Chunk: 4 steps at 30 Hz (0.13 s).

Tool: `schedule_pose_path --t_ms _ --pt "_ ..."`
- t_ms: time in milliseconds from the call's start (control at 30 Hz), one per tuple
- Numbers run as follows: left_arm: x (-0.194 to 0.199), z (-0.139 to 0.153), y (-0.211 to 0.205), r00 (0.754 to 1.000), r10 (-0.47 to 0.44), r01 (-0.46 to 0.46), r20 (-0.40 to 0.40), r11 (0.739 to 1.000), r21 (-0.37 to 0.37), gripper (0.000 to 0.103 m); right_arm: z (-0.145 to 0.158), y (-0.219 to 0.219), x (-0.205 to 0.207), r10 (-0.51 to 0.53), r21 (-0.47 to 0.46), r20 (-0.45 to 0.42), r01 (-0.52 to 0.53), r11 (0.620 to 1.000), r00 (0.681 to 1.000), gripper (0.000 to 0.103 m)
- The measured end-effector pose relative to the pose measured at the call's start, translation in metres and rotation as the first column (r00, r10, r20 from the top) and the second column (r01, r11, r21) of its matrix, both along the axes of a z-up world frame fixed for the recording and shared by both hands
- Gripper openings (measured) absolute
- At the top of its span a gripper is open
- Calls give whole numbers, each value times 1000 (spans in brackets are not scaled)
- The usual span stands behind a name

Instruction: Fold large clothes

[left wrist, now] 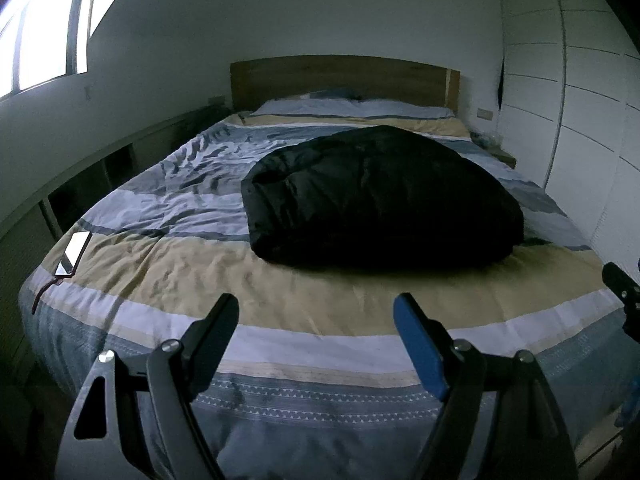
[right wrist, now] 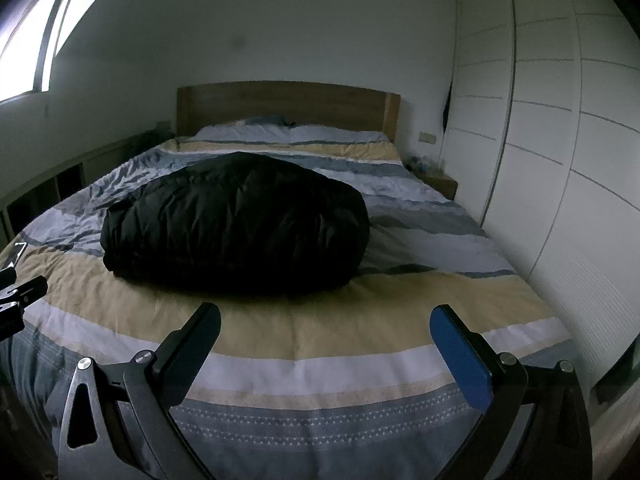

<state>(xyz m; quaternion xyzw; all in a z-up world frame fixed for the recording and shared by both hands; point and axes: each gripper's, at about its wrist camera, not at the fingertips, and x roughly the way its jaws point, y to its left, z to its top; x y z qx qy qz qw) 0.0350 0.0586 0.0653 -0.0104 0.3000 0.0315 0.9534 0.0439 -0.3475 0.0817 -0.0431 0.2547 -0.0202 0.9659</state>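
The striped bed (left wrist: 180,276) fills mid-frame; the black puffy garment (left wrist: 380,200) sits centre. Left gripper (left wrist: 316,312) and right gripper (right wrist: 326,322) hang spread, empty; best pinch its near corners together.

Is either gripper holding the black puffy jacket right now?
No: the black puffy jacket lies untouched on the striped bed cover, while the left gripper and right gripper hover short of it, jaws wide apart.

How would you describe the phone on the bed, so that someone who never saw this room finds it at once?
Start from the large bed with the striped cover and wooden headboard. Go to the foot end, on the side of the window, near the bed's edge. There the phone lies flat on a beige stripe: a small, thin, shiny rectangle, unlike the big, puffy black garment in the middle.
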Motion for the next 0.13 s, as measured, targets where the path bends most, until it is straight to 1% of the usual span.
schedule_pose_path --t_ms 133 --pt "-1 0 2 1000 -8 8 4 1000 -8 79 -2 1 1 1 -4 -8 -1 1000 1000 103"
